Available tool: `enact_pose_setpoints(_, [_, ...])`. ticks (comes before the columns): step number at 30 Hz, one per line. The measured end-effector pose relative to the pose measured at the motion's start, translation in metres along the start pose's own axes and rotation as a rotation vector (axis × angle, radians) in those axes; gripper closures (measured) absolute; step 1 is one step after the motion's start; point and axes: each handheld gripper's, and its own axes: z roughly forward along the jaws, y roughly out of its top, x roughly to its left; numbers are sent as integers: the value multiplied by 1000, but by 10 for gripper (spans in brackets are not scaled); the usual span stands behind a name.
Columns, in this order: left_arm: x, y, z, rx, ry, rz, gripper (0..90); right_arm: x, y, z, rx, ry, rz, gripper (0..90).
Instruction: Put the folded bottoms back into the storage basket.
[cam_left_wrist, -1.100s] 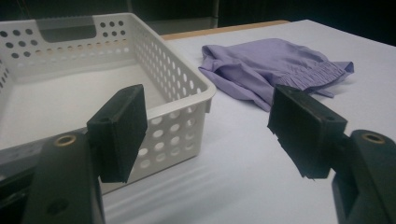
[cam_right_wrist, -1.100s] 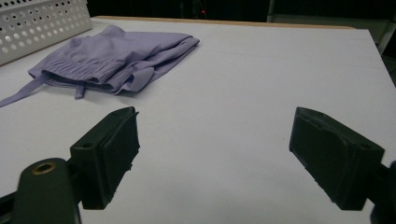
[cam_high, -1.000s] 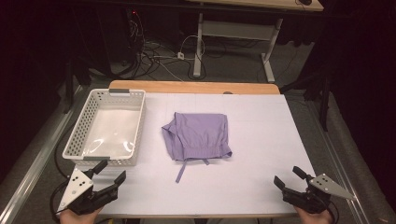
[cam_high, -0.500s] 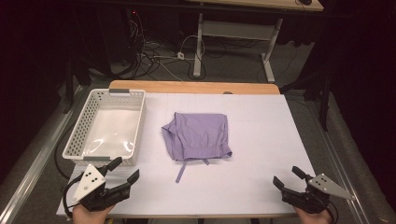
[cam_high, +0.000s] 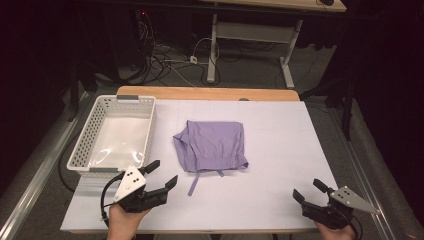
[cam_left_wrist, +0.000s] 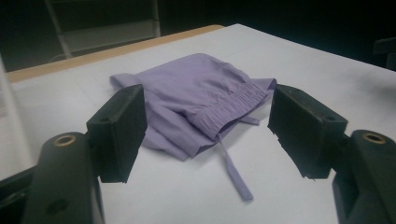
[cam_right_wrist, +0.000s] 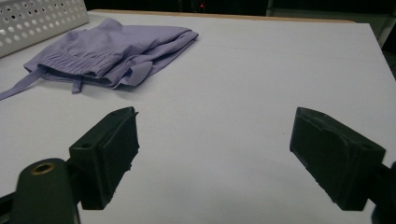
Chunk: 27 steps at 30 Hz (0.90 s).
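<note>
A folded lilac garment with an elastic waistband and a loose drawstring lies in the middle of the white table. My left gripper hovers near the front left, open and empty, its jaws pointing at the garment's near left corner a short way off. In the left gripper view the garment sits framed between the two black jaws, drawstring trailing toward me. My right gripper rests open and empty at the front right corner. The right gripper view has the garment far off at the upper left.
A white perforated basket with a clear liner stands at the left of the table, just behind the left gripper; its wall edges the right gripper view. A wooden strip runs along the far edge. Cables and desk legs lie beyond.
My left gripper has moved right and slightly forward from the table's front left corner toward the garment. The right gripper has stayed put.
</note>
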Motion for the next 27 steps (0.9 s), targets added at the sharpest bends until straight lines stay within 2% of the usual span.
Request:
enact_pose_setpoints(2, [-3, 2, 7, 3, 0, 11, 256, -1, 0, -1, -7, 1, 7, 164])
enact_pose_setpoints(8, [-5, 7, 21, 9, -2, 1, 236, 0, 1, 2, -3, 7, 6, 163])
enact_pose_setpoints(9, [-5, 9, 28, 29, -2, -17, 229, 0, 1, 2, 0, 5, 3, 163])
enact_pose_setpoints(14, [-8, 13, 43, 96, -3, -38, 210, -1, 1, 2, -7, 12, 6, 163])
enact_pose_setpoints(19, [-10, 16, 55, 121, 16, -1, 210, 0, 1, 2, -4, 10, 5, 163])
enact_pose_setpoints(21, [-9, 16, 57, 125, 20, -3, 203, 0, 1, 2, -6, 12, 1, 163])
enact_pose_setpoints(23, [-7, 22, 65, 144, 37, -6, 184, 1, 1, 2, -9, 11, -4, 163])
enact_pose_setpoints(27, [-6, 28, 76, 186, 43, -7, 183, 0, 1, 2, 2, 5, 1, 163])
